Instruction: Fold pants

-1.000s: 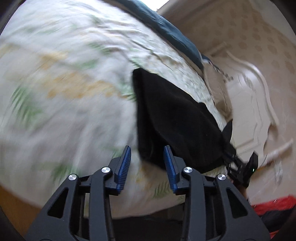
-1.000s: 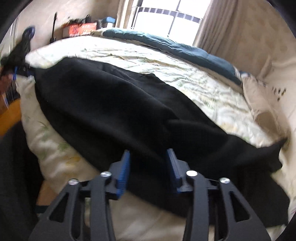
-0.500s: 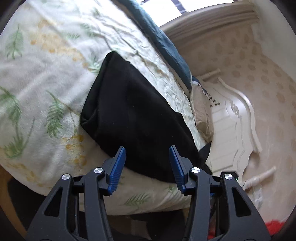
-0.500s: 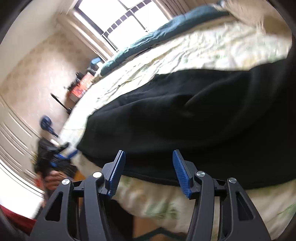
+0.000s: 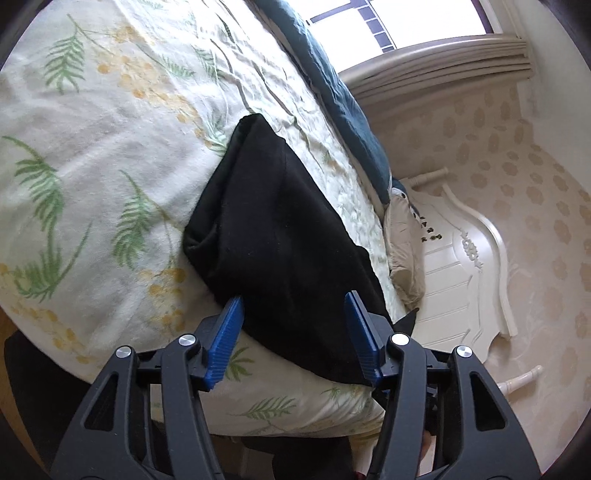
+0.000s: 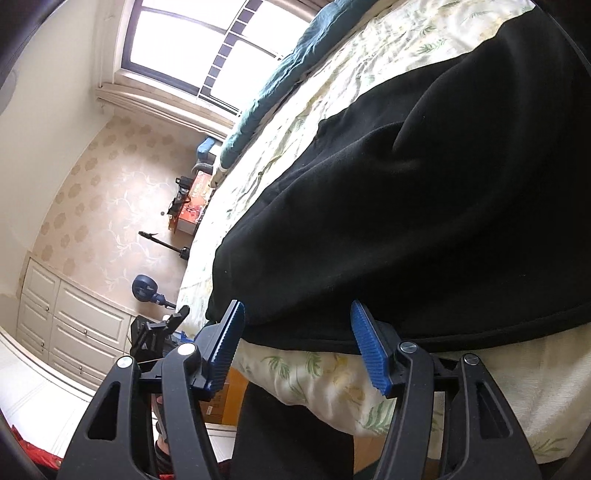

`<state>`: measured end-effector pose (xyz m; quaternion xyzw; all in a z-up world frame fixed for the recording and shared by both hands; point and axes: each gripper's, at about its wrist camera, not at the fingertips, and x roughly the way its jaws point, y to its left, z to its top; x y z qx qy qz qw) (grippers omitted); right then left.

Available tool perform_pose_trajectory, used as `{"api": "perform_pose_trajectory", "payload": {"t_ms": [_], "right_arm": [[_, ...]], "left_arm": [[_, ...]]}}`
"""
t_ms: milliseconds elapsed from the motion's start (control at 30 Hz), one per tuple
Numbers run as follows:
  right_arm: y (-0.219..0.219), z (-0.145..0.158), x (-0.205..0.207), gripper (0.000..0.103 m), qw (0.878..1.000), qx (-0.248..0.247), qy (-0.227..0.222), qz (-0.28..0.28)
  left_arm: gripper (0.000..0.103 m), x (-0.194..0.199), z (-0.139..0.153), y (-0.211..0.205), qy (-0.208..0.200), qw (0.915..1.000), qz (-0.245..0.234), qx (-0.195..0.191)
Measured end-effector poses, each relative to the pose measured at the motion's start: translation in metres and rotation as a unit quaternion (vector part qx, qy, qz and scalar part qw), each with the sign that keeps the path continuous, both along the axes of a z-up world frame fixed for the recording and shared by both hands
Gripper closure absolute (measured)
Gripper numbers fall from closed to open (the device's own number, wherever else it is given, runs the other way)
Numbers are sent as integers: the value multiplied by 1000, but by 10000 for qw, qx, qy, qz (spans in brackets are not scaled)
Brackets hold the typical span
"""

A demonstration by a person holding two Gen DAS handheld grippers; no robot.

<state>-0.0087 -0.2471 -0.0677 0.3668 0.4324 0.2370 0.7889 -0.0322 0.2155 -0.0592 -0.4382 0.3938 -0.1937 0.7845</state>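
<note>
A: Right, we're over the edge of the bed [image 5: 92, 155], and the black pants [image 5: 273, 236] lie folded on its leaf-print cover, a long dark bundle running away from us along the near side.

B: And our left hand-held gripper [image 5: 293, 334]?

A: Its jaws are opening as we speak. The near hem of the pants sits between the blue pads [image 5: 225, 339], but the pads stand clear of the cloth on either side, so nothing is grasped.

B: From the right side we see the same garment much closer. The pants [image 6: 424, 206] fill most of that view, their lower edge hanging just over the bed's [image 6: 332, 373] rim.

A: What about the right hand-held gripper [image 6: 297, 338]?

B: Released as well. Its jaws stand well apart, with the black hem between them and no pad [image 6: 369, 347] pressing on the fabric.

A: Beyond the pants we've got a rumpled blue duvet [image 5: 343, 103] along the far side of the bed, under the window [image 5: 388, 22].

B: And a pale pillow [image 5: 404, 251] against the white headboard [image 5: 465, 266].

A: On the right view's far left, the other gripper [image 6: 159, 330] shows dark and small beside the bed, in front of white drawers [image 6: 62, 317].
</note>
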Motion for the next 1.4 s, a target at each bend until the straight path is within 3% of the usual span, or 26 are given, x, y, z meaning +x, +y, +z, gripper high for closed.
{"api": "perform_pose_trajectory", "payload": {"t_ms": [333,433,500,533,567,600,633,700,933,1033,1100,1200,1300,1400], "right_arm": [[-2,-8,3,43,9977,578,208,-290],[-4,-12,4,43,9959,703,285,-501],[-6,-13,4,43,9944,761,295,-664],[-5,-13,3,44,9942,731,286,-736],[-3,-12,3,47,9946,632,282,-778],[0,-12,4,55,9955,410,270,-807],[2,-12,5,71,9962,233,257,-800],[0,-16,9,94,9962,115,338,-793],[8,2,-16,95,9980,122,157,-593],[10,-14,-20,95,9978,134,415,-491],[8,-30,-23,96,9972,192,508,-506],[6,-30,-21,95,9974,345,434,-456],[-1,-23,-27,84,9980,359,395,-347],[-17,-6,-36,68,9989,50,212,-413]], "left_arm": [[48,0,-11,0,128,9989,393,-202],[48,4,-6,-5,152,9986,495,-86],[65,7,-2,-9,153,9983,506,226],[84,8,0,-12,189,9974,525,449],[91,10,2,-13,232,9968,518,566],[92,12,2,-14,262,9966,496,600],[93,13,1,-14,268,9967,490,584],[94,16,3,-13,285,9966,511,572],[95,11,17,4,177,9970,625,417],[95,14,3,6,377,9963,556,541],[95,15,-9,9,465,9969,496,391],[93,14,-13,12,397,9979,426,286],[91,8,1,9,271,9968,398,639],[71,-5,23,-4,81,9900,244,1389]]}}
